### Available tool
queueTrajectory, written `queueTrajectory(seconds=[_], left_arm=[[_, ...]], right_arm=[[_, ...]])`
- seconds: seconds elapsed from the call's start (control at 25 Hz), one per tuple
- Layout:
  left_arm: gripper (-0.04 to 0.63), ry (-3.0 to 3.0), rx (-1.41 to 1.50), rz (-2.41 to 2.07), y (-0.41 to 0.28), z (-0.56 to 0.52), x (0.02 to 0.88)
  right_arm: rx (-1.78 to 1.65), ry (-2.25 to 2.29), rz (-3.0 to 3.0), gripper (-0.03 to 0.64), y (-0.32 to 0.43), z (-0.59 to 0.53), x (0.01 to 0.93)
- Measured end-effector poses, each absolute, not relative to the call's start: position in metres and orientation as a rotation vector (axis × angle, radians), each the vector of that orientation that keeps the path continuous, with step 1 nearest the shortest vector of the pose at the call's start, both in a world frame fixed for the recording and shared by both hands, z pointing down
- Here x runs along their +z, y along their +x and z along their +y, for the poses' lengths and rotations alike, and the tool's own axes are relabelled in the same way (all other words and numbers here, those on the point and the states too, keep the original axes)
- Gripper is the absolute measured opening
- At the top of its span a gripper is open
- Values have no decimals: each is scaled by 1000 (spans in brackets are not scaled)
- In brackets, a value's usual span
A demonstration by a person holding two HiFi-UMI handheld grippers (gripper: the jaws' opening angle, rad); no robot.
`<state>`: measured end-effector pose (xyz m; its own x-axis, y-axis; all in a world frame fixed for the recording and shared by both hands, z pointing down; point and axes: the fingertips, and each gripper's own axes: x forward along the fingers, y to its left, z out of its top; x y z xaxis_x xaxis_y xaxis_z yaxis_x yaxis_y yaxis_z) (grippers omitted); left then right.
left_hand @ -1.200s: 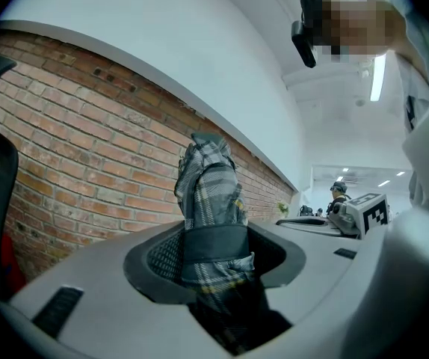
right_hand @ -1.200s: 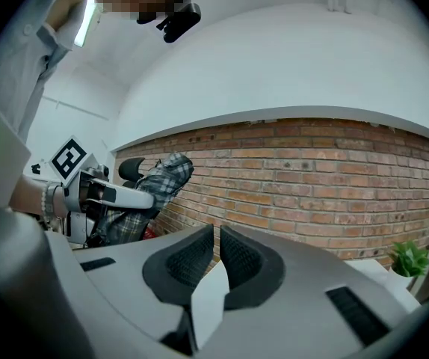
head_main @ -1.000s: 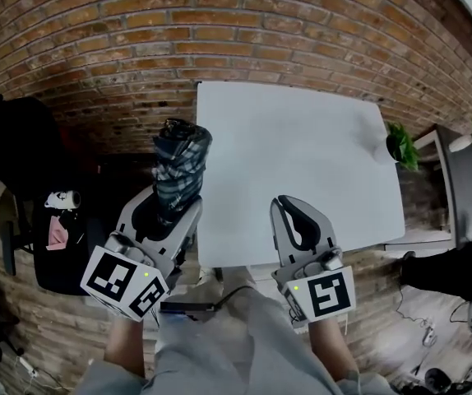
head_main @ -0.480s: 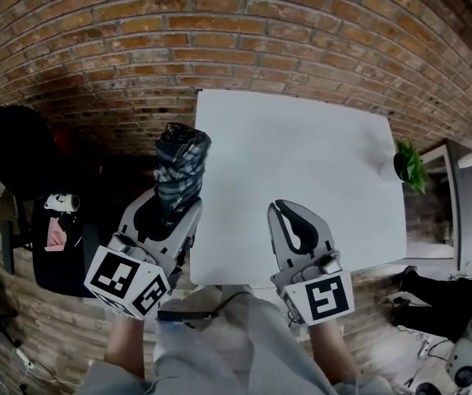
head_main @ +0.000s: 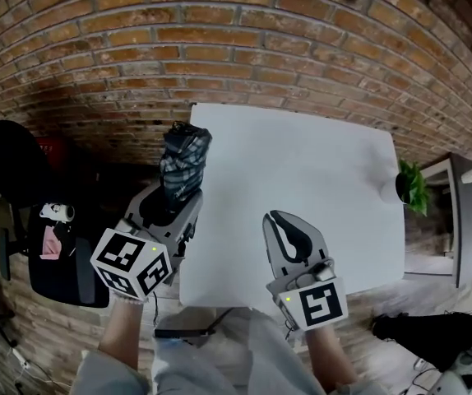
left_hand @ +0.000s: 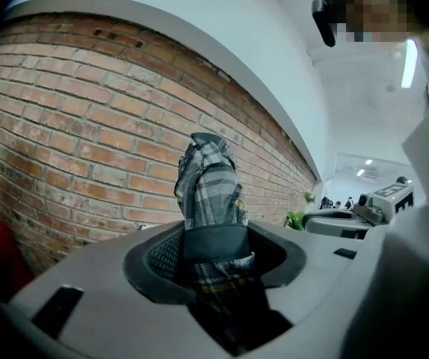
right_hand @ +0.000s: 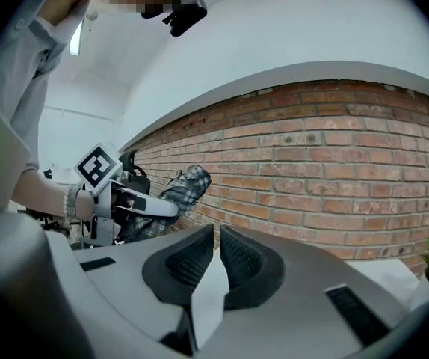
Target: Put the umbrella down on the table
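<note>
Umbrella: a folded plaid umbrella is sticking up and forward out of the left gripper, its cloth bunched and strapped round.
Where it is: it is hanging in the air at the left edge of the white table, near the far left corner. From the head view I cannot quite say whether it is already over the top or just off it.
Left gripper: its 2 jaws are clamping the umbrella low on its body, and the cloth is bulging slightly above the pads.
Right gripper: the right gripper is hovering over the near edge of the table, carrying nothing, its jaws drawn together.
How it will handle: it is looking light for 1 gripper, I would judge. The outside is soft and probably a little slick, with a stiff shaft inside, so the cloth may be sliding under the pads while the core is staying firm.
Where to hold: the low grip seems sound, since the pads are squeezing through to the shaft.
Setting down: being round, it may be inclined to roll, so laying it on its side well in from the left edge looks wise.
</note>
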<state>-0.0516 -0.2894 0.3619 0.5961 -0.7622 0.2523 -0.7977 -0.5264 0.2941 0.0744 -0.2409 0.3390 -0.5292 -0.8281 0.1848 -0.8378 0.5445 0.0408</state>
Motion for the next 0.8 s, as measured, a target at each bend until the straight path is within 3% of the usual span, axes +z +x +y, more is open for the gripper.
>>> queueTrajectory(seconds=[0.8], left_arm=[[225,2219,410,-1252,-16,-437,488]], right_arm=[[167,1336,-2584,57,93,-306,395]])
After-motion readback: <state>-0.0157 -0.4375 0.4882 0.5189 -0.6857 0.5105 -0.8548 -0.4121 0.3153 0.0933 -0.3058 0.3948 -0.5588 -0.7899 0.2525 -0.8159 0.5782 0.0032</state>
